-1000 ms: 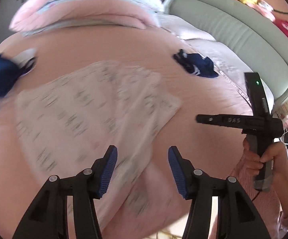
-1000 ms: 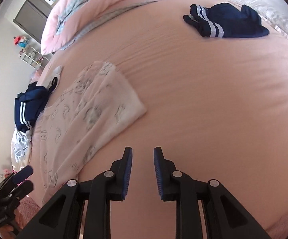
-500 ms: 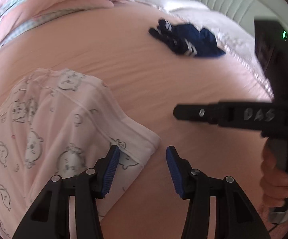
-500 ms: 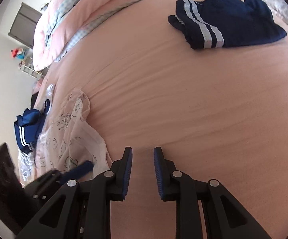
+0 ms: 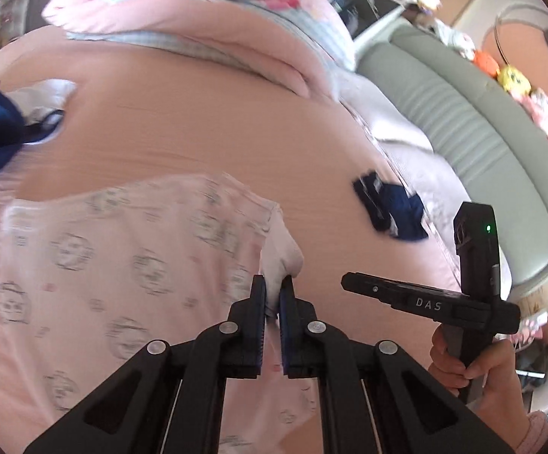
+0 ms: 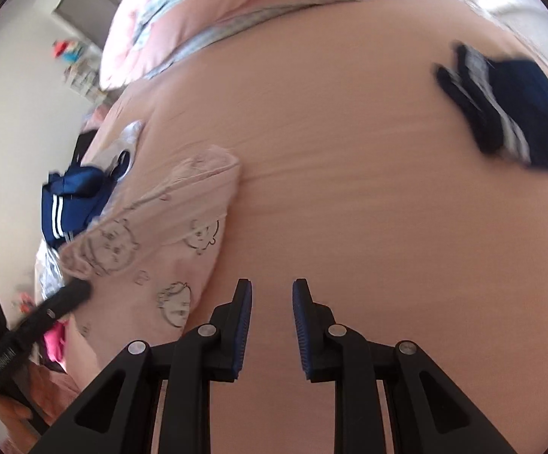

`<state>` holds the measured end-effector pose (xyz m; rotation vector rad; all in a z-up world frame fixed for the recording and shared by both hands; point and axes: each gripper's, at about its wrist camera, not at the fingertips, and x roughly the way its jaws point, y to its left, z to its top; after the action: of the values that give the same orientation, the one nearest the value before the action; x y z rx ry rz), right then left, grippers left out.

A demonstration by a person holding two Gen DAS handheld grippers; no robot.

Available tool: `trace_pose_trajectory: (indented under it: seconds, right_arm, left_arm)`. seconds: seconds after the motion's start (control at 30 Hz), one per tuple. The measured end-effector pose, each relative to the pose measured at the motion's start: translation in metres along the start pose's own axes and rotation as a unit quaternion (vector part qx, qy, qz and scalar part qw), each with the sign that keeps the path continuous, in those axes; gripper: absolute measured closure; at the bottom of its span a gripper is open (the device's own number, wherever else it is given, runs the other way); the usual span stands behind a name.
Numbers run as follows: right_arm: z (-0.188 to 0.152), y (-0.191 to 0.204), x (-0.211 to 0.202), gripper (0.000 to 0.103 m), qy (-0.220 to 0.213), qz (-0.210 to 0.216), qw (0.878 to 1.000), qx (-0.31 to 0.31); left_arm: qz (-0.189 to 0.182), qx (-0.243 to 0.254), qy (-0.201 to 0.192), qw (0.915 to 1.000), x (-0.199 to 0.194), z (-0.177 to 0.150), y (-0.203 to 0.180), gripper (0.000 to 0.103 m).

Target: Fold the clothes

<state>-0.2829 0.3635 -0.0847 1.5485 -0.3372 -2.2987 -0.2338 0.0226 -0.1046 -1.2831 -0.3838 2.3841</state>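
- While it lies spread over the near left part of the pink bed (image 5: 206, 140), the pale printed garment (image 5: 122, 265) has its white corner lifted off the sheet.
- The left gripper (image 5: 272, 295) has its jaws clamped on that corner.
- The right gripper (image 6: 272, 302) hovers over bare sheet just right of the garment, its jaws apart and nothing between them.
- A navy striped garment (image 5: 391, 208) lies well apart, toward the grey headboard (image 5: 482, 132).
- More navy clothing (image 6: 73, 204) sits at the bed's far left edge, beside a pink duvet (image 5: 198, 11).
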Motion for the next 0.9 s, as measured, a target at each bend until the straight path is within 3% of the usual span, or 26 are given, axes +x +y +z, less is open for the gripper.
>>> trace_pose_trajectory:
  seconds: [0.07,0.37,0.5,0.67,0.8,0.9]
  right_arm:
    - [0.010,0.023,0.009,0.082,0.003,-0.013,0.999,-0.029]
    - [0.057,0.107,0.067,0.082,0.014,0.007,0.994,-0.104]
    - [0.064,0.126,0.100,0.082,0.030,-0.020,0.992,-0.124]
    - [0.068,0.136,0.116,0.082,0.027,-0.021,0.992,-0.123]
    - [0.076,0.137,0.137,0.082,0.031,-0.046,0.990,-0.127]
    - [0.080,0.135,0.146,0.083,0.023,-0.052,0.992,-0.116]
  left_arm:
    - [0.011,-0.015,-0.008,0.9998,-0.012,0.004,0.029,0.098]
    - [0.048,-0.071,-0.011,0.9963,-0.027,0.000,0.125,0.098]
    - [0.048,-0.088,-0.012,0.9949,-0.017,-0.001,0.146,0.098]
    - [0.045,-0.083,-0.005,0.9955,-0.009,0.018,0.170,0.098]
    - [0.059,-0.079,0.028,0.9947,0.016,0.037,0.189,0.098]
    - [0.077,-0.081,0.066,0.9915,0.039,0.034,0.202,0.097]
